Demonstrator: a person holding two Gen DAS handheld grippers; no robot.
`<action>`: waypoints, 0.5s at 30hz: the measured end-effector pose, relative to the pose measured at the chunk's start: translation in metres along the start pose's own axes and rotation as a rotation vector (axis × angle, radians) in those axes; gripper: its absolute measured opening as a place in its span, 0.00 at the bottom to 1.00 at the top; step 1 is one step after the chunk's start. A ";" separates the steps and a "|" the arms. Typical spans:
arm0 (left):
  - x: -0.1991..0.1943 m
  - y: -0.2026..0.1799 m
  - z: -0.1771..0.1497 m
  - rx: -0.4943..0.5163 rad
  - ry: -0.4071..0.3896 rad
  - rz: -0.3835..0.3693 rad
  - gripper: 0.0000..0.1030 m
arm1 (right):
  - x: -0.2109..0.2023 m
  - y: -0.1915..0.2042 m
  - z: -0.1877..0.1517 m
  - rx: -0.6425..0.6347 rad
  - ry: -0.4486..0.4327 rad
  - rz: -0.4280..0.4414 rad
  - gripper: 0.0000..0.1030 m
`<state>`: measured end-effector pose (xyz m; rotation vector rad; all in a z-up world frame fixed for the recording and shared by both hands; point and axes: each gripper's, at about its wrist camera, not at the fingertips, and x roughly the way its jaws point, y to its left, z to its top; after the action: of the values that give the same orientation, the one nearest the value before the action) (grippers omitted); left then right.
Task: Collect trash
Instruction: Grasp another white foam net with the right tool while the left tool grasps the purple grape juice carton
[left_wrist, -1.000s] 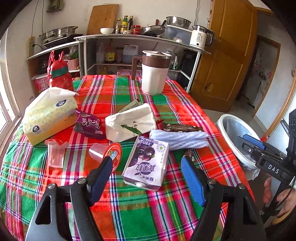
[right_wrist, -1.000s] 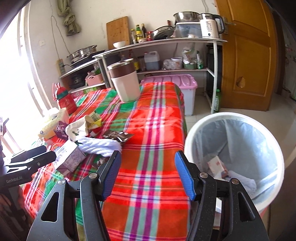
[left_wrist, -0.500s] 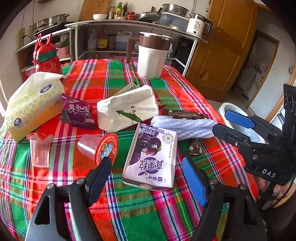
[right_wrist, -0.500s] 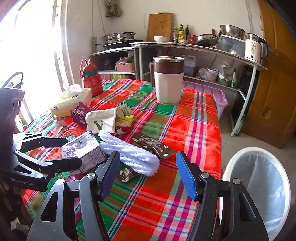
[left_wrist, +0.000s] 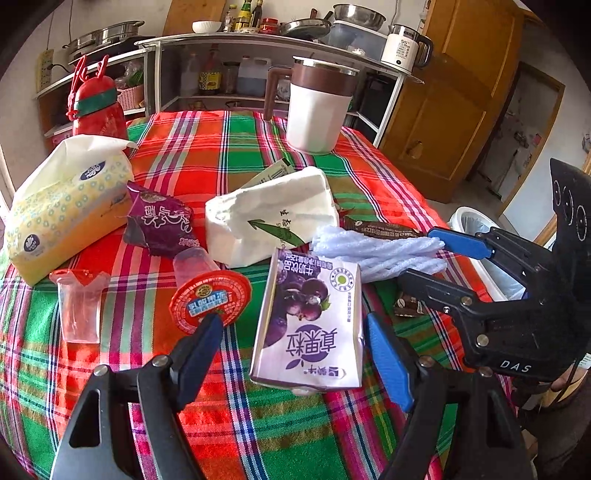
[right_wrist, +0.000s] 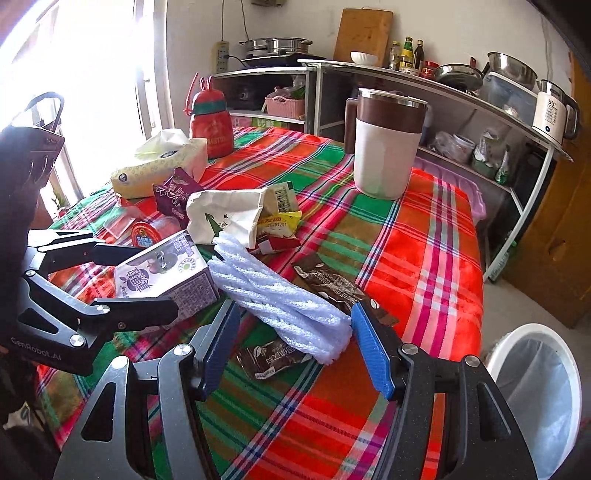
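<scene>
A purple milk carton (left_wrist: 310, 321) lies flat on the plaid table, and my open left gripper (left_wrist: 295, 350) straddles its near end without touching. The carton also shows in the right wrist view (right_wrist: 166, 273). My open right gripper (right_wrist: 295, 343) straddles the end of a white foam net sleeve (right_wrist: 280, 295), which also shows in the left wrist view (left_wrist: 376, 251). Brown snack wrappers (right_wrist: 332, 284) lie beside and under the sleeve. A crumpled white paper bag (left_wrist: 269, 214), a purple wrapper (left_wrist: 159, 221), a red-lidded jelly cup (left_wrist: 210, 295) and a clear cup (left_wrist: 79, 306) lie behind.
A lined white trash bin (right_wrist: 535, 387) stands on the floor off the table's right edge. A tissue pack (left_wrist: 62, 206), red bottle (left_wrist: 98, 107) and large white-and-brown jug (left_wrist: 317, 107) stand on the table. Kitchen shelves (right_wrist: 406, 74) line the wall behind.
Both grippers moved in toward the table. The left closed in on the purple carton. The right swung from the bin to the foam sleeve.
</scene>
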<state>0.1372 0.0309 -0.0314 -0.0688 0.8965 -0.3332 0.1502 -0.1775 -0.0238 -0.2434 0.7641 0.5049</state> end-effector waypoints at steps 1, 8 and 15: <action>0.002 0.000 0.001 0.000 0.005 0.001 0.78 | 0.001 0.000 0.001 -0.004 0.002 0.000 0.62; 0.008 0.005 0.001 -0.015 0.023 0.008 0.78 | 0.014 -0.003 0.001 -0.017 0.048 -0.010 0.59; 0.007 0.002 -0.001 -0.002 0.015 -0.005 0.71 | 0.013 -0.004 -0.002 0.010 0.049 0.001 0.36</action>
<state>0.1408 0.0310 -0.0375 -0.0705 0.9115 -0.3373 0.1591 -0.1768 -0.0344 -0.2464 0.8143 0.4970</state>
